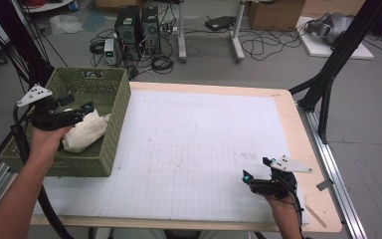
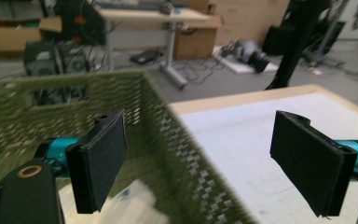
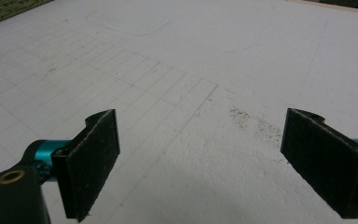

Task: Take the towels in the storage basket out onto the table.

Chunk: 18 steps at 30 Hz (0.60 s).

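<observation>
**Left gripper open above a cloth in the green basket**

My left gripper (image 1: 82, 110) hangs over the green woven basket (image 1: 114, 124), jaws spread wide and holding nothing. In the left gripper view the jaws straddle the basket's right wall. Just beneath lies a crumpled white cloth (image 1: 87, 132), inside the basket against that wall. I judge the gripper is placed to release or pick up the cloth. My right gripper (image 1: 252, 175) waits well apart, low over the gridded white mat (image 1: 194, 149) near the table's right front, jaws also wide and empty. I can read no labels or writing.
</observation>
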Tool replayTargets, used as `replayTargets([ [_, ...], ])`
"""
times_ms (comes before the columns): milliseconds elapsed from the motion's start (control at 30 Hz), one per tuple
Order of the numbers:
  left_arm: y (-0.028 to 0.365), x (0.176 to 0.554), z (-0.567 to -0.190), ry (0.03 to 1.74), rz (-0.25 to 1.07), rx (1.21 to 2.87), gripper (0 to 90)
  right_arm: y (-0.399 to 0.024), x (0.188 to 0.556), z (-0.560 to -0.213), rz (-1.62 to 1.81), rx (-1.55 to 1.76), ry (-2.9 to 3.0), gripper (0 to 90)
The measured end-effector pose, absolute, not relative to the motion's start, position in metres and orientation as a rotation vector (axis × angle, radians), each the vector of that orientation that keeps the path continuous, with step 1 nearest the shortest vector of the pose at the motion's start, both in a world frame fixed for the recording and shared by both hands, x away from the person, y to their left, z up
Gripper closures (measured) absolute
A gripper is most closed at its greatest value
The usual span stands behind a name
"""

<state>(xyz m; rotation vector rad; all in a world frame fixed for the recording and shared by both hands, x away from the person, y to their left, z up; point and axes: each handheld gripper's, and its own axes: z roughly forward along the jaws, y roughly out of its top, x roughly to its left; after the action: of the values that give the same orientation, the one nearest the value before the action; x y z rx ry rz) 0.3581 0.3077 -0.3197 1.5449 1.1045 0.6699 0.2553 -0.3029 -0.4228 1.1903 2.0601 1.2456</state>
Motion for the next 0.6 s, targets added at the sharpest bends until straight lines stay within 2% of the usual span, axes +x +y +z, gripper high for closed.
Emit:
replayTargets([
  [267,0.325,0.378,-0.343,1.269,0.635,1.607,18.9,-0.304,0.256,-0.424,1.246,1.189,2.061,10.8],
  [600,0.332,0.395,-0.366,1.454,0.605,1.773,18.9,-0.303,0.256,-0.424,1.245,1.189,2.07,10.8],
])
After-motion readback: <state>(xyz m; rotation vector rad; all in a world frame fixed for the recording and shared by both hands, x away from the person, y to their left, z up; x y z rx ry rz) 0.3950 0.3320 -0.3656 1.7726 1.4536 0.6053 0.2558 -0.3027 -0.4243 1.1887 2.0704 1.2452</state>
